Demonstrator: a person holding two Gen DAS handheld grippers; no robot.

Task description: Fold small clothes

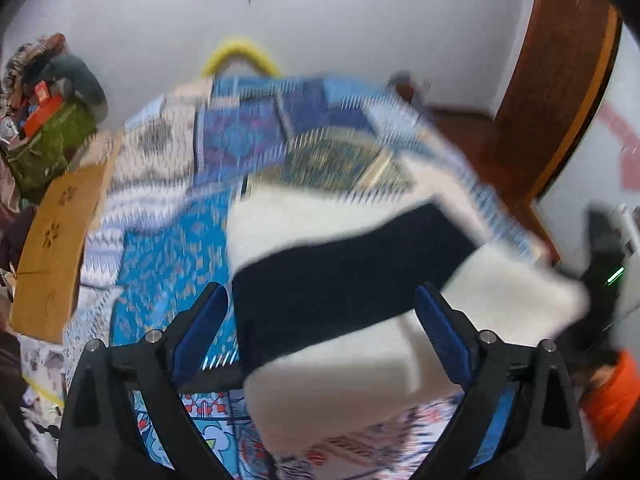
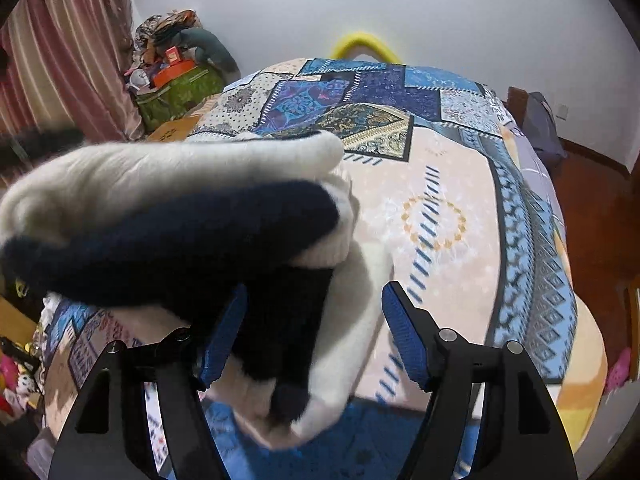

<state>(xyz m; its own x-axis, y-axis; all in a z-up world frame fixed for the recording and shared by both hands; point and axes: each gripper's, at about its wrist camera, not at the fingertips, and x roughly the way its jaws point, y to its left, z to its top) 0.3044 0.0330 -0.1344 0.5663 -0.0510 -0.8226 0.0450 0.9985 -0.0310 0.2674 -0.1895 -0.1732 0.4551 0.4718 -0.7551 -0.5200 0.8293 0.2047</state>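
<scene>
A white knit sweater with a navy band (image 1: 340,280) lies on the patchwork bedcover (image 1: 168,248), blurred in the left wrist view. My left gripper (image 1: 324,316) hangs over it with its jaws spread wide; the navy band runs between the blue pads and neither pad presses on it. In the right wrist view the same sweater (image 2: 160,240) is bunched into a thick raised fold at the left and drapes over the left finger. My right gripper (image 2: 314,328) stands open, its right pad clear of the cloth above the bedcover (image 2: 440,208).
A cardboard box (image 1: 52,248) and a green bag piled with clutter (image 2: 176,92) stand at the bed's left, by a pink curtain (image 2: 68,60). A yellow hoop (image 2: 364,42) leans on the far wall. Wood floor (image 2: 592,208) runs along the right. An orange sleeve (image 1: 612,396) shows lower right.
</scene>
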